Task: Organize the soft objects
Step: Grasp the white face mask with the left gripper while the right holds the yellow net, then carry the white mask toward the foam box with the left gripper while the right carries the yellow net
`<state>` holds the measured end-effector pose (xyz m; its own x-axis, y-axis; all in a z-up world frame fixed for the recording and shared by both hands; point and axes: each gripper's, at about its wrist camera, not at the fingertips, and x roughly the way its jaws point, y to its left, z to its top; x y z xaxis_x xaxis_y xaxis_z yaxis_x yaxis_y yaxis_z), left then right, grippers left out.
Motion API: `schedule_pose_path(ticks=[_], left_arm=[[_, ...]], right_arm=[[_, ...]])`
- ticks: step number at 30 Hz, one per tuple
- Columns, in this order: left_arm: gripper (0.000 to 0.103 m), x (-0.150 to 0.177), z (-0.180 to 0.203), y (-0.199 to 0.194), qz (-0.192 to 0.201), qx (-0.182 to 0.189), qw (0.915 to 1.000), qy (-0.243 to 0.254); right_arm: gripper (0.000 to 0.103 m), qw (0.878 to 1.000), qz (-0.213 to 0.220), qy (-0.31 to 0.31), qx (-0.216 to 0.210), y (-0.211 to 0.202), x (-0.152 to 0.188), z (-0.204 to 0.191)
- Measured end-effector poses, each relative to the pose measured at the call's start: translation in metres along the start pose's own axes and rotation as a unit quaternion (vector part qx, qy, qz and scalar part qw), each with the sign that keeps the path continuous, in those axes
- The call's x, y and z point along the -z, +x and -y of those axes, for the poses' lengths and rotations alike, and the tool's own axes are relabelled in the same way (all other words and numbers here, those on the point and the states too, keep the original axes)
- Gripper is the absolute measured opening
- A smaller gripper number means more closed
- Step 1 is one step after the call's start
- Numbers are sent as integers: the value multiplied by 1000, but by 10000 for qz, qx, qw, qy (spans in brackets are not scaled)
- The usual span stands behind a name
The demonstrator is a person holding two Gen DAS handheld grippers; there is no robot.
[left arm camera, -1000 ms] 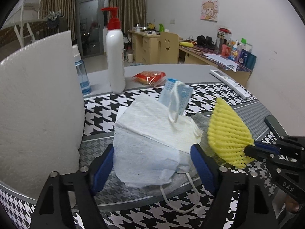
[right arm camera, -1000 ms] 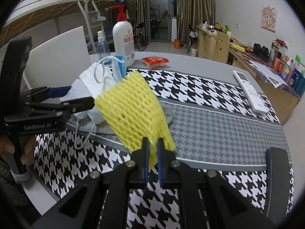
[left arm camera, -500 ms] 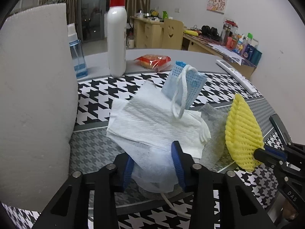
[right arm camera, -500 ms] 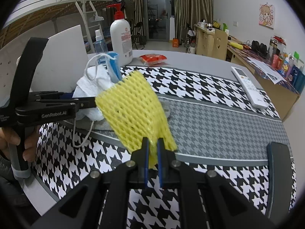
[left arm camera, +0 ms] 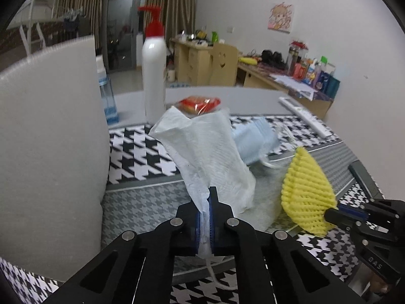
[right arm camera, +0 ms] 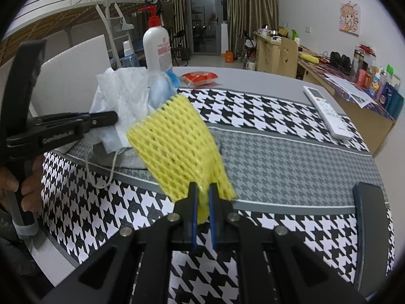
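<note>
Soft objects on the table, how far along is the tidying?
Nothing looks put away yet. In hand: the left tool is clamped on the white tissue, and the right tool grips the yellow foam net. Left: the blue face mask and a grey cloth lie loose on the table.

I see a round grey table (right arm camera: pixel 265 76) under a houndstooth runner (right arm camera: pixel 291 152). Behind the runner stand a pump bottle (right arm camera: pixel 155 48) and blue spray bottle (right arm camera: pixel 129 55); a red snack packet (right arm camera: pixel 200 77) lies right of the pump bottle, a white remote (right arm camera: pixel 326 111) farther right.
</note>
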<state>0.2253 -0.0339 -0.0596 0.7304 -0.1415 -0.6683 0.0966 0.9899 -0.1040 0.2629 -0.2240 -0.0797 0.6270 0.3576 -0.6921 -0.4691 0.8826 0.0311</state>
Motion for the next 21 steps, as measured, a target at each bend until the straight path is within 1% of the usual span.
schedule_pose_path(ticks=[7, 10, 14, 17, 21], left_arm=[[5, -2, 5, -31, 367, 210, 9989, 191], [5, 0, 9, -41, 453, 331, 9979, 313], [5, 8, 10, -45, 376, 446, 9974, 423], [5, 14, 12, -46, 295, 538, 9969, 491], [11, 23, 15, -43, 194, 476, 9968, 604]], right_arm=[[11, 9996, 236, 99, 73, -19, -2, -4], [11, 9992, 326, 180, 108, -28, -3, -4], [11, 9981, 501, 322, 141, -45, -1, -3], [11, 9981, 517, 286, 185, -49, 0, -8], [11, 9980, 525, 278, 207, -52, 1, -12]])
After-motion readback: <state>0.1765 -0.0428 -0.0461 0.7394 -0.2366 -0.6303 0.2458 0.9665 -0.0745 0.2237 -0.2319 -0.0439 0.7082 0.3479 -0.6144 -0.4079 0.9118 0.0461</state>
